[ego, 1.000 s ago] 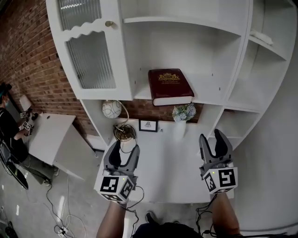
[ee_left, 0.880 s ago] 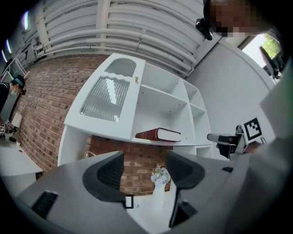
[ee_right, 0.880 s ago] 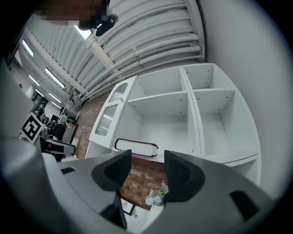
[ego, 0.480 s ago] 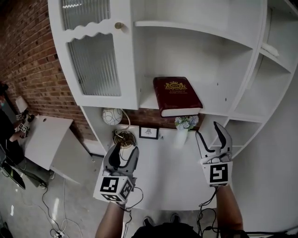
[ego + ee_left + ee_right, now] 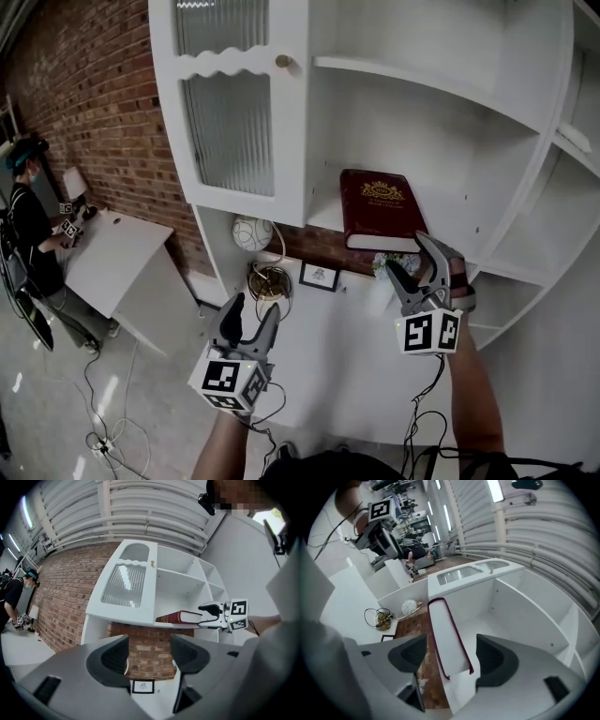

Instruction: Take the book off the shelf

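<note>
On shelf (image 5: 452, 221): book (image 5: 380, 202), gold lettering unreadable; right claw (image 5: 409, 255) just widened around its edge; left claw (image 5: 253, 307) open.

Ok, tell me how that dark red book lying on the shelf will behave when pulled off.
Probably stiff: the book shows a hard cover around a thick page block. Likely heavy for its size, so it may droop from a grip at one edge. Lying flat on the shelf, it should slide out rather than tip or roll.

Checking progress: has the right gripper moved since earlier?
Yes. The right gripper moved to the book on the shelf; its jaws, just opening, frame its edge, ungripped.
</note>
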The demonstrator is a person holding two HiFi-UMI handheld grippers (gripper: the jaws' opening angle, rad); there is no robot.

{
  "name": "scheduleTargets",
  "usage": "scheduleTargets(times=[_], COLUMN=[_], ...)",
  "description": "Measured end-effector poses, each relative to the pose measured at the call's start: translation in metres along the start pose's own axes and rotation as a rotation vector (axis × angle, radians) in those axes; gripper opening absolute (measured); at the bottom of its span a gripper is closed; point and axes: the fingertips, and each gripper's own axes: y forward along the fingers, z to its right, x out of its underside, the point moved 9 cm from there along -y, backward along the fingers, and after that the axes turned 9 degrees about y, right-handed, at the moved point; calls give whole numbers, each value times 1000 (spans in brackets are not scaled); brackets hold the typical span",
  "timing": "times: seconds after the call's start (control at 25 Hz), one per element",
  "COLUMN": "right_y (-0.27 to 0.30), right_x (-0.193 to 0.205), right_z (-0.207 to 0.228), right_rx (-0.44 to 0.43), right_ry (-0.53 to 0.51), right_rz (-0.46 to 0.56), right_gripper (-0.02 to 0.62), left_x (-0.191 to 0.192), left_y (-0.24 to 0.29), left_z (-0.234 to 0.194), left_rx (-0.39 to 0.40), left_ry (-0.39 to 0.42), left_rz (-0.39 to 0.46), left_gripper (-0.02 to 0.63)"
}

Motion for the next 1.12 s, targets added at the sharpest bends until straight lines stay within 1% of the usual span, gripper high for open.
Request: scheduleTargets(times=[0.16,0.2,0.36,0.48,0.6,0.64,0.76,1.0,1.12], right_y=[16,20,32,41,42,41,35,16,7], right_x=[-3,-3,-6,-7,-5,-5,-5,-8,-10], right_z=[-7,-6,-5,-7,-8,-9,-11,-15,-13], right_rx=[-23,-27,-76,-85,-83,-81,-73,-49,-21], right_ry=[-208,-244,-320,-342,-342,-345,-347,-350,-349], right_rz=[-16,-23,-35,-35,-38,-41,-39,-1,-2], right_gripper=[327,327,325,305,255,226,224,219,219], left_x=[-1,-2,-4,-6,-6,-5,-3,1,0], left_y=[-12,-16,-29,-37,-42,-43,-42,-33,-28], left_z=[-3,-4,-6,-6,-6,-6,-5,4,6], left_rx=[-53,-66,-108,-123,-134,-136,-125,-67,-38], left_ry=[15,18,24,24,16,14,10,0,-3], left_rz=[-13,-15,-19,-21,-21,-22,-30,-36,-28], left_gripper=[273,273,272,272,272,272,272,272,272])
